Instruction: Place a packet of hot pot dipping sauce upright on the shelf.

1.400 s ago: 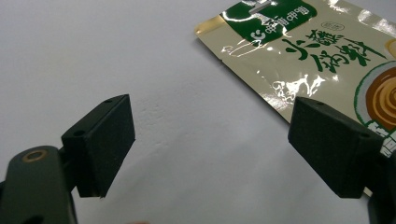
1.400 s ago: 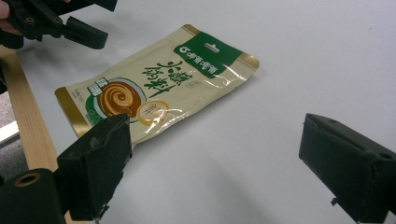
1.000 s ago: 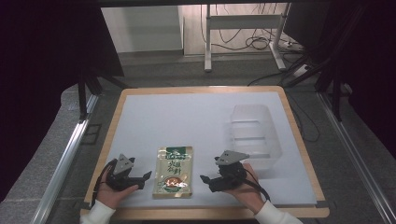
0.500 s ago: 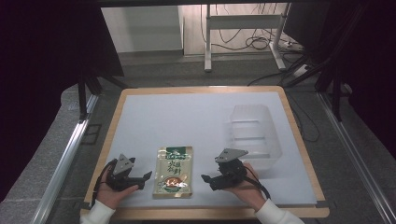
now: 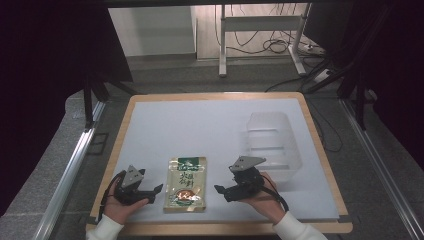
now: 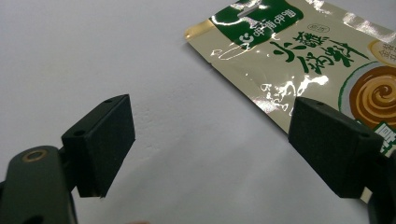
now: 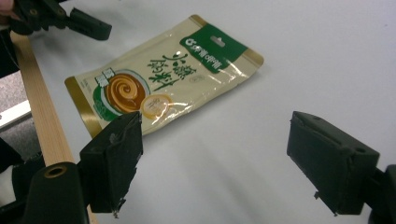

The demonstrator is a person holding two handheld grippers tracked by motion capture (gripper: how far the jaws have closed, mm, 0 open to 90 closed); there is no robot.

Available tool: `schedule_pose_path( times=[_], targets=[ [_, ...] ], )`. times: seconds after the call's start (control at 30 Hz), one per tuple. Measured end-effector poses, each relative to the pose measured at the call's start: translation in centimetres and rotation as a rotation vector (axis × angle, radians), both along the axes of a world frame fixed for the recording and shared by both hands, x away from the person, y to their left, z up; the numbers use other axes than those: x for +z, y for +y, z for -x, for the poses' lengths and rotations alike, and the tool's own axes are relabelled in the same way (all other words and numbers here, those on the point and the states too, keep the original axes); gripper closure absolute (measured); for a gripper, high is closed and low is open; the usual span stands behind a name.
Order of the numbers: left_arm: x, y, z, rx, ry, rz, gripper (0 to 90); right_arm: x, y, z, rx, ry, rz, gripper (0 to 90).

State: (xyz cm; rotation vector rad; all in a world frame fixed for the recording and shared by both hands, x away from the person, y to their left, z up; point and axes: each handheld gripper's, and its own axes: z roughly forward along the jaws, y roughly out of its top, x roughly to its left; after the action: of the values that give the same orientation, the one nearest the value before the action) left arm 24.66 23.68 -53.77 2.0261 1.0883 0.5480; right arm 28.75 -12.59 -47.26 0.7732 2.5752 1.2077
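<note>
Near edge of the white-topped, wood-rimmed bench [image 5: 150, 130]: left gripper [image 5: 156, 189] sits twd the near-left corner, jaws wide apart, nothing btwn them, pointing at the pouch. Flat glossy cream-and-green foil pouch w/ brown swirl print [image 5: 186, 183] lies face up just beside it, at the middle of the near edge, green header twd the far side. Right gripper [image 5: 220, 189] on the pouch's other side, jaws also spread wide & empty, aimed back at the pouch; not touching it. Farther, by the right edge: clear rectangular plastic tub [image 5: 271, 143], apart from the pouch.
</note>
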Motion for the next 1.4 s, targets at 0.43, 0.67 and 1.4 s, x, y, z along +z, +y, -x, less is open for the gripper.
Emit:
schedule_pose_path(
  times=[0.43,0.67,1.4],
  targets=[
    [0.1,0.0,0.1,0.004,-0.005,0.015,14.7,2.5,0.4,-0.9,0.008,0.003,-0.025,20.1],
    [0.2,0.1,0.1,-0.004,-0.004,0.010,14.7,4.3,0.3,-1.2,0.019,-0.017,-0.017,20.7],
    [0.1,0.1,0.0,0.000,-0.001,0.008,14.7,6.1,3.2,-3.6,0.097,0.001,0.017,20.8]
  ],
)
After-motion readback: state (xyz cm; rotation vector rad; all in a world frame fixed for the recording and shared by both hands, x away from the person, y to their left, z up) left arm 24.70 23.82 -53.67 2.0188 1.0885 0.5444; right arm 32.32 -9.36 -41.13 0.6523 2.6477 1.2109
